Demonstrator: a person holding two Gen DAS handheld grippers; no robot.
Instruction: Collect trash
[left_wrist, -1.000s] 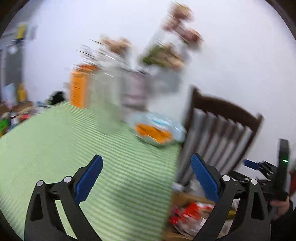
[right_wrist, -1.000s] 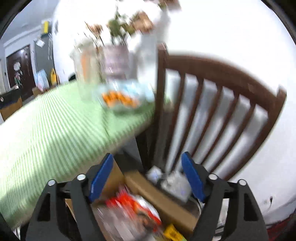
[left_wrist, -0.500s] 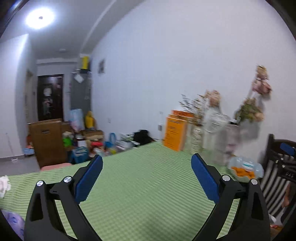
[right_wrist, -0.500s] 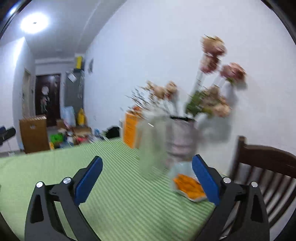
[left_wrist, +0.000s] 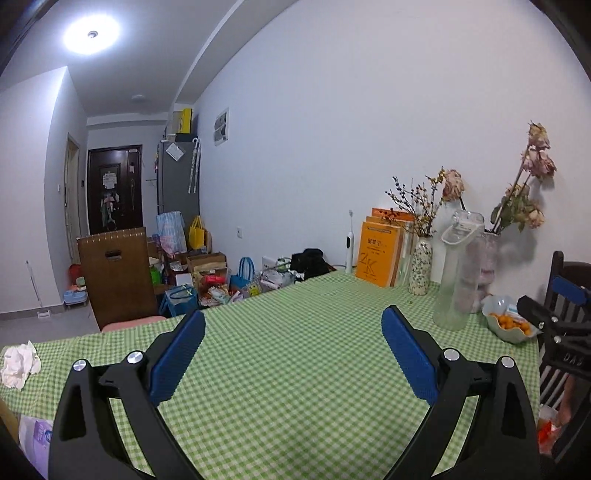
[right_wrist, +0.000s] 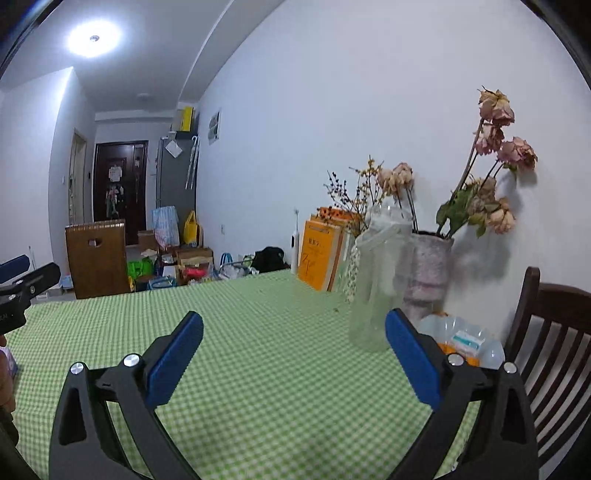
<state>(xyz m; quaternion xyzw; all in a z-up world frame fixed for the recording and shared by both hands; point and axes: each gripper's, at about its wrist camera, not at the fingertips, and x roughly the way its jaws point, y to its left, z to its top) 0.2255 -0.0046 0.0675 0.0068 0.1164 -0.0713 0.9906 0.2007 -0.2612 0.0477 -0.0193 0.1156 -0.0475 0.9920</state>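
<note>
My left gripper is open and empty over the green checked table. A crumpled white tissue lies on the cloth at the far left, well left of that gripper. A purple-and-white packet shows at the lower left edge. Red wrappers show low on the right, beside the chair. My right gripper is open and empty over the same table. It also shows at the right edge of the left wrist view.
Along the wall stand a clear bottle, vases of dried flowers, orange books and a bowl of orange fruit. A dark wooden chair is at the table's right end. Bags and boxes crowd the floor beyond.
Both views swung left and up, from the box of wrappers beside the chair to looking across the table. The right gripper's jaws have spread wider. The blur has cleared.
</note>
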